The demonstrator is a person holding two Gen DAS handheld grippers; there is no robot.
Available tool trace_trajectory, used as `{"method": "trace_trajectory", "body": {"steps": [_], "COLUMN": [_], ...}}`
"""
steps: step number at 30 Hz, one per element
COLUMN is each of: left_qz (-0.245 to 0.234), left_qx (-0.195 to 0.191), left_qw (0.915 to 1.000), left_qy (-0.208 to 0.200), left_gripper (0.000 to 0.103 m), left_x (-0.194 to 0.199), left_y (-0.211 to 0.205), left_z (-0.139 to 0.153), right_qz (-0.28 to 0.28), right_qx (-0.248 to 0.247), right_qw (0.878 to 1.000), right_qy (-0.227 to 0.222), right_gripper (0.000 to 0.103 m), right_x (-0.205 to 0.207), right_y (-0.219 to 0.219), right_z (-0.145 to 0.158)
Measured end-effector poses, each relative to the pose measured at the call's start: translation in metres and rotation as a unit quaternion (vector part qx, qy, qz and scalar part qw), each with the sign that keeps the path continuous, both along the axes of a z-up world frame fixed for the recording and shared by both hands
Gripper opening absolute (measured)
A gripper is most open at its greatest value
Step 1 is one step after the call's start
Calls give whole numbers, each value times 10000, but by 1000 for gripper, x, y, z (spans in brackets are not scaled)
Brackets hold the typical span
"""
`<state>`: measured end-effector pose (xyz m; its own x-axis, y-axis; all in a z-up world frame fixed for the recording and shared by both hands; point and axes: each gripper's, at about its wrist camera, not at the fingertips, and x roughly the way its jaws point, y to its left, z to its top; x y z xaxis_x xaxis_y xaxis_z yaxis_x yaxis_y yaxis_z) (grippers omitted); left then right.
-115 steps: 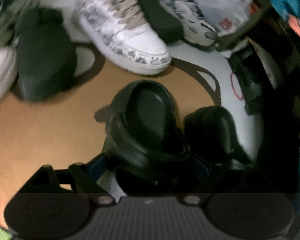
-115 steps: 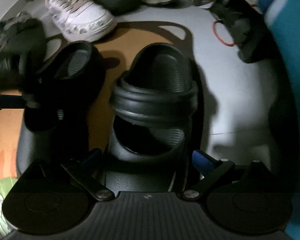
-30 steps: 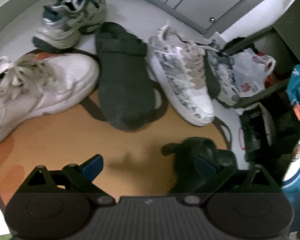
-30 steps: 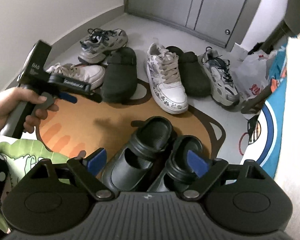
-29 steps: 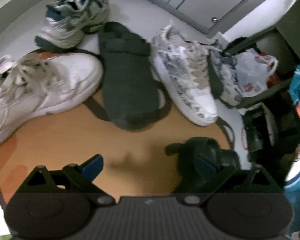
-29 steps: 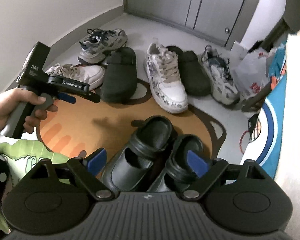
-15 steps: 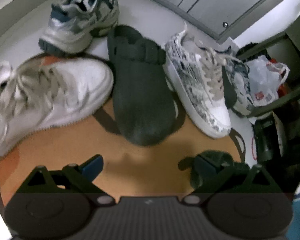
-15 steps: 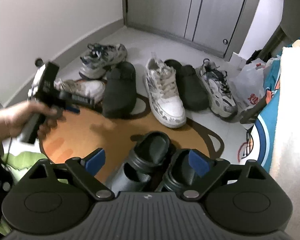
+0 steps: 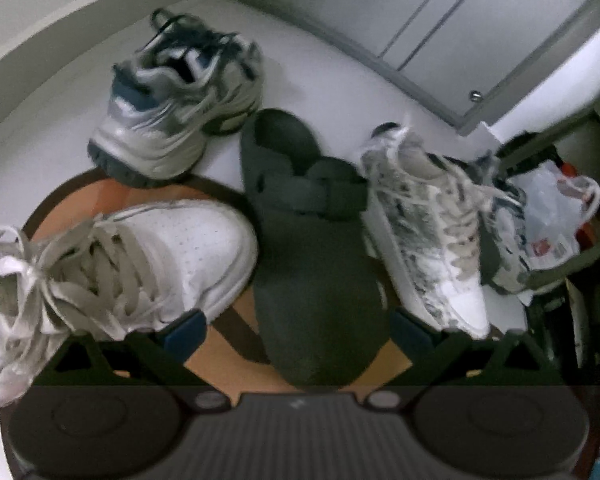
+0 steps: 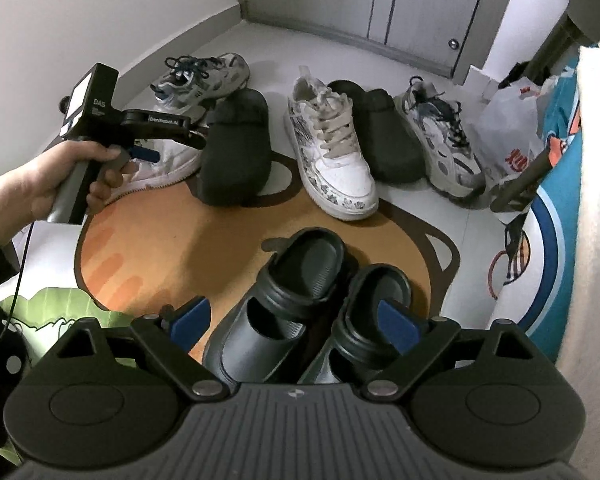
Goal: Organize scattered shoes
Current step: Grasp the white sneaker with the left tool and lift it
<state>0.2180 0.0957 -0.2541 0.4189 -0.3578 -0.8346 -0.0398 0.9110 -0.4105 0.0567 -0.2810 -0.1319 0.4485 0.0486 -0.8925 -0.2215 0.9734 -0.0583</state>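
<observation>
My left gripper [image 9: 296, 330] stands open low over the dark green clog [image 9: 316, 264], whose toe lies between the blue pads without touching them. A white sneaker [image 9: 160, 256] lies just left of it and a patterned white sneaker [image 9: 432, 232] just right. In the right wrist view a hand [image 10: 52, 184] holds the left gripper [image 10: 172, 140] at that clog [image 10: 236, 152]. My right gripper [image 10: 294, 322] hangs open above two black slides [image 10: 300, 280] [image 10: 376, 300] lying side by side on the orange mat [image 10: 172, 240], with nothing gripped.
A grey-blue running shoe [image 9: 176, 112] sits behind the white sneaker. Its mate [image 10: 440, 148] and a second dark clog [image 10: 384, 136] lie to the right, by a plastic bag [image 10: 512, 140]. Cabinet doors [image 10: 380, 0] close the back; teal fabric [image 10: 560, 200] borders the right.
The left gripper moved forward and down to the dark clog, which now lies between its fingers; the black slide left its view. The right gripper stayed open over the slides.
</observation>
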Motion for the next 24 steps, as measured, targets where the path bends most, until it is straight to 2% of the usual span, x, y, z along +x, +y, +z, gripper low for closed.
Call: {"method": "trace_trajectory", "body": {"steps": [5,14,17,19,24], "left_qz": [117,245,366,546,950], "left_qx": [0,125,363,572,567], "left_qw": [9998,9994,9982,9963,9925], "left_qy": [156,211,305,337,513], "left_gripper": [98,97,96,89,72], "left_x": [-5,-23,-30,-32,-32], "left_y": [10,26,34,42,66], "left_z": [-15,-12,-14,-15,-20], "right_qz": [-21,13,165,260,324], "right_qx": [35,13,19,-18,-103], "right_qw": [9999,9997,9997,9995,9993], "right_qy": [139,225,176,164,154], "right_gripper": [94,94,94,94,94], "right_x": [1,-2,-4,-7,-9], "right_y": [-1,3,10,14,19], "right_z": [-6,-8,-5,-4,-4]}}
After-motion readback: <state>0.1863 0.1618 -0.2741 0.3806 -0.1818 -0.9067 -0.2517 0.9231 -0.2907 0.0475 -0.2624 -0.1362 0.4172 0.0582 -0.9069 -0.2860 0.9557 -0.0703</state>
